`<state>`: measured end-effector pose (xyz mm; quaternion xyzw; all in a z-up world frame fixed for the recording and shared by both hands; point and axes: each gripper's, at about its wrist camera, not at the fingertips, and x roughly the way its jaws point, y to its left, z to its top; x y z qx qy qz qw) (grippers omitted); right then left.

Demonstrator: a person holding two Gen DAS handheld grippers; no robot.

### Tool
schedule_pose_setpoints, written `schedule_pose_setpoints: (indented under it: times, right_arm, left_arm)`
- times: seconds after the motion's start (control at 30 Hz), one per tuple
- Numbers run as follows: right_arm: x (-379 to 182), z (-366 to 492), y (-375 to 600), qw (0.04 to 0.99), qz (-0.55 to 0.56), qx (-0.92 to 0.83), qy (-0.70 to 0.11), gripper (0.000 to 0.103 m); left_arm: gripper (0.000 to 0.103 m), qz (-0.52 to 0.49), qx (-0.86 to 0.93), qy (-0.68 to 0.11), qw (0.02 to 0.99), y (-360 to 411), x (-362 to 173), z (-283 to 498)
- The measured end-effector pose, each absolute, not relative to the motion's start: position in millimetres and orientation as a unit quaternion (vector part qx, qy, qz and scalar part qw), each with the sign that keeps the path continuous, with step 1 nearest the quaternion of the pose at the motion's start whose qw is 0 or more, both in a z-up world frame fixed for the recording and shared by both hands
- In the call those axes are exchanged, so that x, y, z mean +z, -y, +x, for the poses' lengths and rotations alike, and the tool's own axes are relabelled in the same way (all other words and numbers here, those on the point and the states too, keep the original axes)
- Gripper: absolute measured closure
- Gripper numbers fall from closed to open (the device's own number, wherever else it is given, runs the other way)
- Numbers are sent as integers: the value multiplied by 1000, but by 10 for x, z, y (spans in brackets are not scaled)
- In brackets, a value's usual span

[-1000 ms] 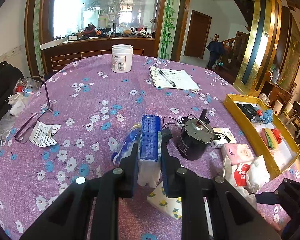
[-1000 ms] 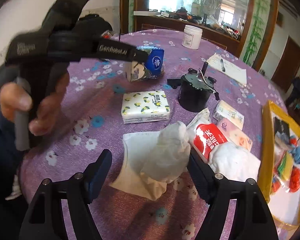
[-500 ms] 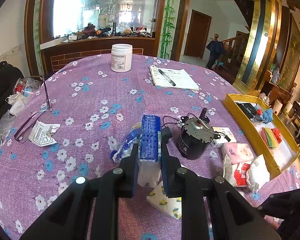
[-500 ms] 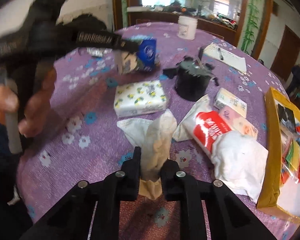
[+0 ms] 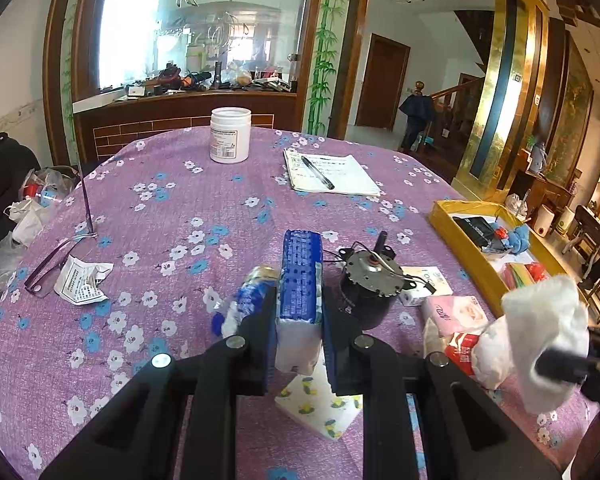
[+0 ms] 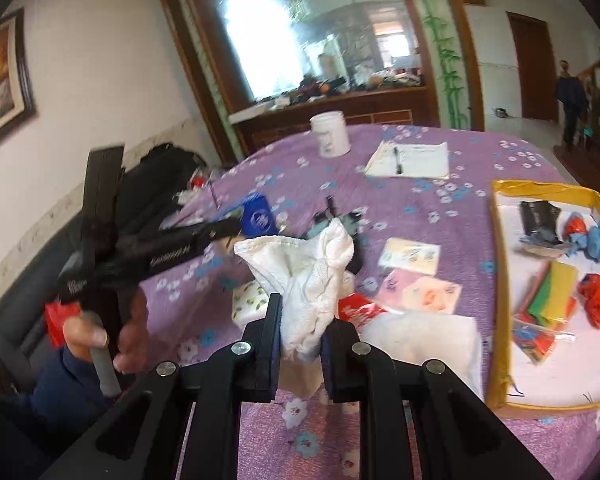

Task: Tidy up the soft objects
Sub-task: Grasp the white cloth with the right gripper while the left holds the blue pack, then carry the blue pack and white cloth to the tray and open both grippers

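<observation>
**Both Tongs Loaded, Yellow Tray Waiting**

Above the purple flowered surface (image 5: pixel 172 216), the right tongs (image 6: pixel 300 332) were clenched on a white cloth (image 6: pixel 308 276), bunched and lifted clear of the clutter below. The left tongs (image 5: pixel 298 320) gripped a blue tissue pack (image 5: pixel 300 276), held upright over a lemon-print pack (image 5: pixel 320 408). A yellow tray (image 6: pixel 498 280) lay to the right (already holding red, blue and yellow-green soft bits). The step in hand looked like carrying, with both items picked and neither placed. Next, the cloth probably needed swinging right over the tray's rim and releasing onto bare white floor there; its dangling folds could snag the rim. A motor (image 5: pixel 370 280) stood close beside the blue pack.
</observation>
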<state>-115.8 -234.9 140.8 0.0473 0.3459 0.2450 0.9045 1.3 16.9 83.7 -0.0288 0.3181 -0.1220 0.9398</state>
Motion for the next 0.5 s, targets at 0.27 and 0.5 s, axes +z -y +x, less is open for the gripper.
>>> schedule_pose_setpoints:
  times: [0.27, 0.5]
  right_arm:
    - [1539, -1233, 2785, 916, 91, 219, -324, 85]
    - [1587, -1309, 3182, 923, 130, 197, -303, 85]
  left_arm:
    - [84, -24, -148, -307, 940, 24, 1020, -139]
    - [84, -4, -177, -301, 937, 415, 1200, -233]
